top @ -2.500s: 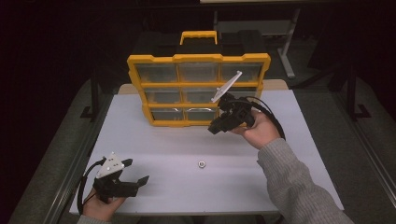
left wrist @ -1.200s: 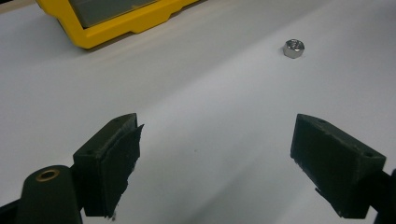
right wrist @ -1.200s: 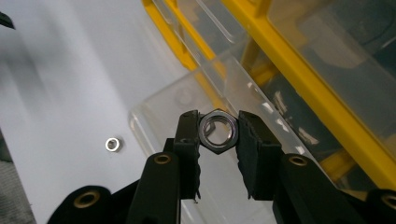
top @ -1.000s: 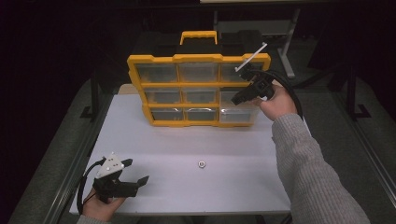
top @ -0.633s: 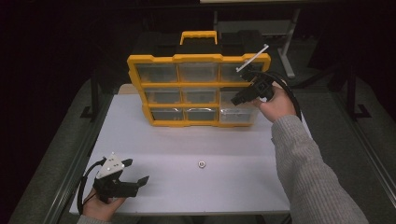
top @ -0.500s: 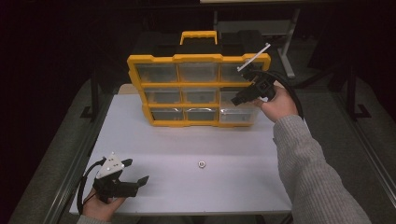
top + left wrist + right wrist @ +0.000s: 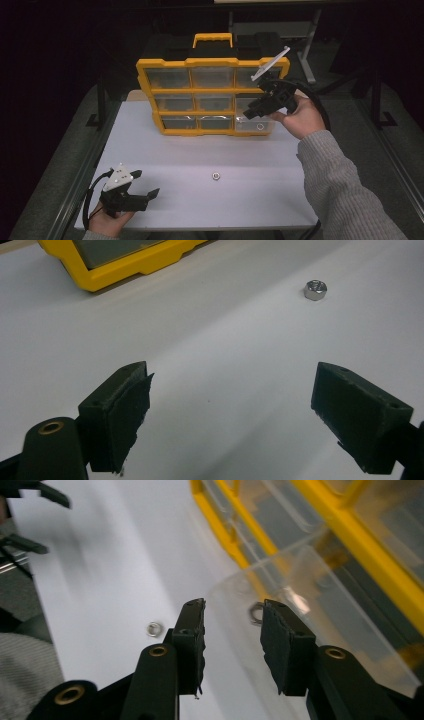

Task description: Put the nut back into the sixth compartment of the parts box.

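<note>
Since 2.5 seconds ago the right tool [image 7: 251, 111] has swung from the middle of the organizer's front over to its right column, while the left tool [image 7: 145, 186] has stayed put near the bench's front left corner.

From the high view, the yellow organizer [image 7: 212, 92] stands upright at the back of the white bench [image 7: 250, 160]. The right tool is at the lower right drawer [image 7: 255, 125], which holds a small ring-shaped piece. A hex nut [image 7: 216, 175] lies loose mid-bench, well apart from both tools.

From the left gripper view, the left tool [image 7: 232, 405] is spread wide and holds nothing, with the nut [image 7: 315, 290] ahead and the organizer's corner [image 7: 125, 260] beyond.

From the right gripper view, the right tool [image 7: 231, 630] is parted around the clear drawer's edge [image 7: 280, 580]; whether it touches is unclear. The nut [image 7: 154, 628] lies on the bench to its left.
</note>
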Tool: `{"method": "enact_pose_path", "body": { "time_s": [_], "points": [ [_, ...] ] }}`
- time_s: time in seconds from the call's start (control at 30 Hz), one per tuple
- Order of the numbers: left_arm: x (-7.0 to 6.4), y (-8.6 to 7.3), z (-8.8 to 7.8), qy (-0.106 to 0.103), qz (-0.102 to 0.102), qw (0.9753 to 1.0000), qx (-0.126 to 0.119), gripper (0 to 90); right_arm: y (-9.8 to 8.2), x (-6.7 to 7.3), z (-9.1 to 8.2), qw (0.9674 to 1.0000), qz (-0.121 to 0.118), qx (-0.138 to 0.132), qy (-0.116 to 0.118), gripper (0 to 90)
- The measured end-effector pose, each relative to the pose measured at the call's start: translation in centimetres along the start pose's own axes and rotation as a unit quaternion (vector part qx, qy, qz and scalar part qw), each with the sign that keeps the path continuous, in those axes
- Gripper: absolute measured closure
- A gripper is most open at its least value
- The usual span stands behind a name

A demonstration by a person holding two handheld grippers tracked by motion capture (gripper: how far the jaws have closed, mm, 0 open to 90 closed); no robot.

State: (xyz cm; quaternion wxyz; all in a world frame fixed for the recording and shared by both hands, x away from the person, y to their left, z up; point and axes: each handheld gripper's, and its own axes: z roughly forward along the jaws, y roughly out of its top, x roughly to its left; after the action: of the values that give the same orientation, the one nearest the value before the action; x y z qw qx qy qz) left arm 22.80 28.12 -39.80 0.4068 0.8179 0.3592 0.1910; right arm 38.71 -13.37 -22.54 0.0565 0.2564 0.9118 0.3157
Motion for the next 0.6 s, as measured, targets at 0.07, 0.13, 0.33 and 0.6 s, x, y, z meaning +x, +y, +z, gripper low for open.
{"method": "enact_pose_path", "body": {
  "time_s": [0.07, 0.13, 0.33, 0.6],
  "points": [
    [0.0, 0.0, 0.0, 0.000, 0.002, 1.0000, 0.001, 15.3, -0.2, 0.6, 0.1, 0.9999, -0.008, -0.006, 0.005, 59.8],
    [0.0, 0.0, 0.1, -0.001, -0.003, 1.0000, -0.001, 15.2, -0.5, 1.2, 0.4, 0.9999, -0.013, -0.004, 0.010, 59.7],
    [0.0, 0.0, 0.0, 0.000, 0.002, 1.0000, 0.005, 15.2, -1.7, 2.9, 2.1, 0.9988, -0.034, -0.010, 0.033, 59.4],
    [0.0, 0.0, 0.1, 0.000, 0.000, 1.0000, 0.003, 15.3, -3.6, 4.8, 6.3, 0.9977, -0.051, 0.004, 0.043, 59.2]
  ]
}}
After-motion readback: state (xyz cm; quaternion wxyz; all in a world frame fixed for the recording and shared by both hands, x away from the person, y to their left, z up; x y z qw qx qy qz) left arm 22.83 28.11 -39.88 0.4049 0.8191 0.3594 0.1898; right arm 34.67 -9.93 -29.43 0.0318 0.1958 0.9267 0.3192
